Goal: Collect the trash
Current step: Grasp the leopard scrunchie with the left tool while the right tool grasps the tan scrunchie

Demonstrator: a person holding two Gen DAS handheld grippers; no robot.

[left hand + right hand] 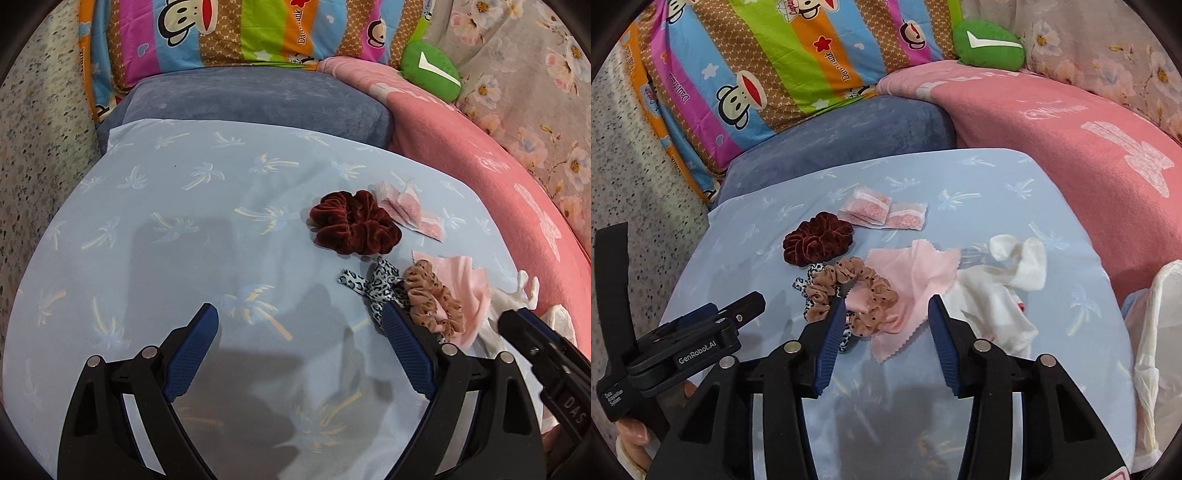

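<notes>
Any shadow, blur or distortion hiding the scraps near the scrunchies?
Left wrist view: gripper shadows darken the blue sheet below the items; maroon scrunchie sharp. Right wrist view: evenly lit, pink cloth crisp, no glare. Both: fisheye bends the edges, corners vignetted black.

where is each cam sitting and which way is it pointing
Left wrist: on the left gripper, angled down at the blue palm-print sheet; its open fingers show, plus the right gripper's tip at right.
Right wrist: on the right gripper, angled down over the pink cloth; its fingers, the left gripper and some hand show.
Shared: maroon scrunchie, tan dotted scrunchie, green plush.
</notes>
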